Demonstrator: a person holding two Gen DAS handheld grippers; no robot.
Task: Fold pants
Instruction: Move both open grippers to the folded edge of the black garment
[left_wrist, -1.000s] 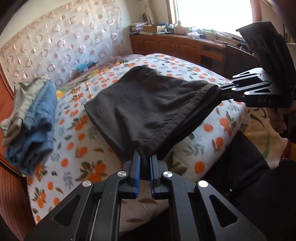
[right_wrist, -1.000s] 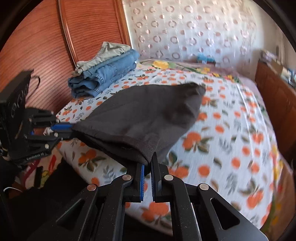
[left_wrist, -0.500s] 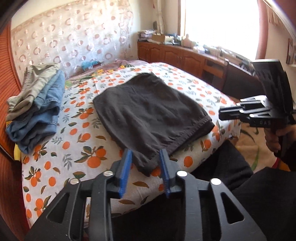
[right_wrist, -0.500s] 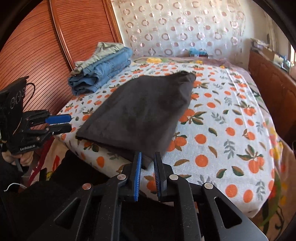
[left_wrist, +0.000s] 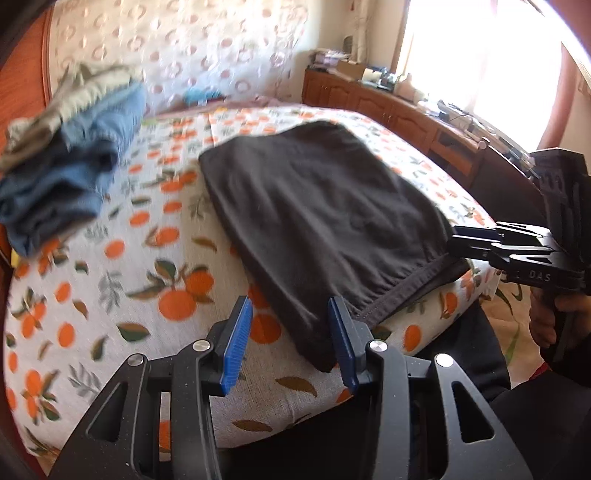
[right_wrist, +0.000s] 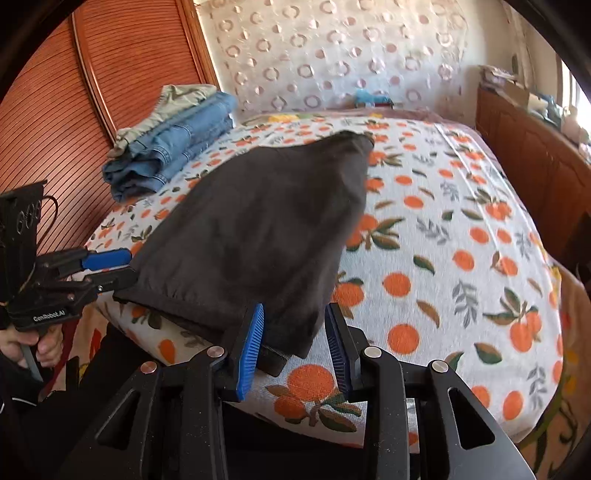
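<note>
An orange-print cotton bedspread (left_wrist: 155, 258) is where the folded black cotton pants (left_wrist: 317, 221) are laid, near its front edge. Left gripper (left_wrist: 291, 343) and right gripper (right_wrist: 295, 343) are spread wide, nothing held. Corners should probably be pinched evenly before the next fold gets made.

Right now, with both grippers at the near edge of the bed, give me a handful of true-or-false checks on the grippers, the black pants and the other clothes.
1. The left gripper is clamped on the black pants. False: its jaws stand open around the corner.
2. The right gripper is open. True.
3. The pants hang in the air. False: they lie on the orange-print bedspread.
4. A stack of folded clothes sits near the headboard. True.
</note>
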